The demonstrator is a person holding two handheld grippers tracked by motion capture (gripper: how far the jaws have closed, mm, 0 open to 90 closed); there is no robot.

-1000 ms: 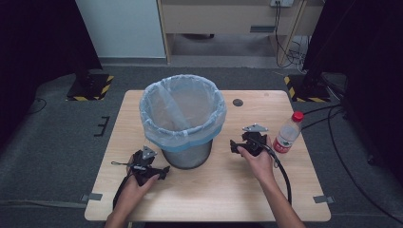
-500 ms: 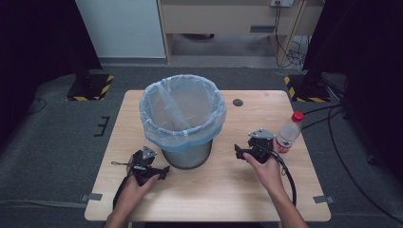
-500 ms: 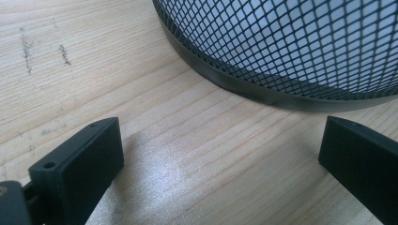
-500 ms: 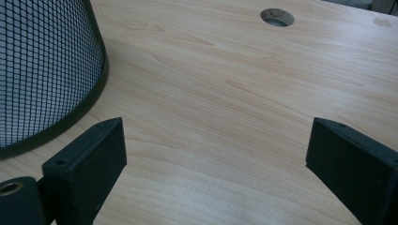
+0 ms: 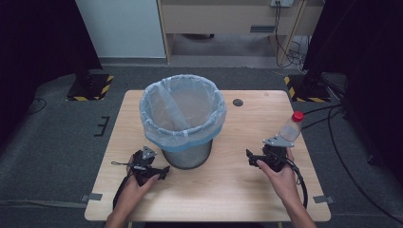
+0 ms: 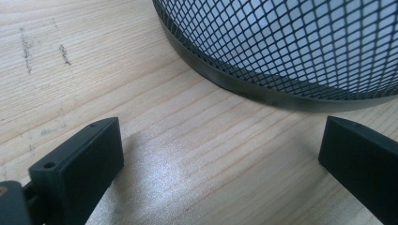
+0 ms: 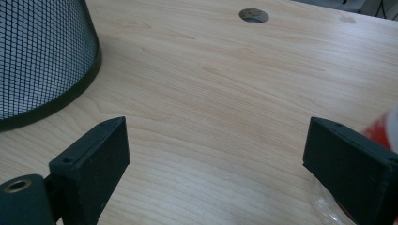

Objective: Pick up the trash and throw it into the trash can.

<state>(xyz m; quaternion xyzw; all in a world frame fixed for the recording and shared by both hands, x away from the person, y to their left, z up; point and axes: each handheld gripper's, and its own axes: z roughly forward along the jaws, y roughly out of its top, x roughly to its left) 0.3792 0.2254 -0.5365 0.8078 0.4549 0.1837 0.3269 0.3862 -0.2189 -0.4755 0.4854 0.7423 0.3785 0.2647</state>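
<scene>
Both grippers' jaws gape empty: left gripper (image 5: 162, 171) facing the black mesh bin (image 6: 300, 51), right gripper (image 5: 251, 159) beside the red-capped clear plastic bottle (image 5: 290, 127).

A lab or test room. Black curtains (image 5: 28, 57) flank the desk (image 5: 228, 190). Hazard-striped stand bases (image 5: 90, 88) and cables (image 5: 285, 42) sit on grey carpet

- Black mesh bin (image 5: 186, 154) lined with pale blue bag (image 5: 183, 111), upright, just ahead of the left fingers (image 6: 77, 173).
- Clear bottle (image 5: 290, 129), red cap (image 5: 297, 116), upright, just beside the right fingers (image 7: 352, 164).
</scene>
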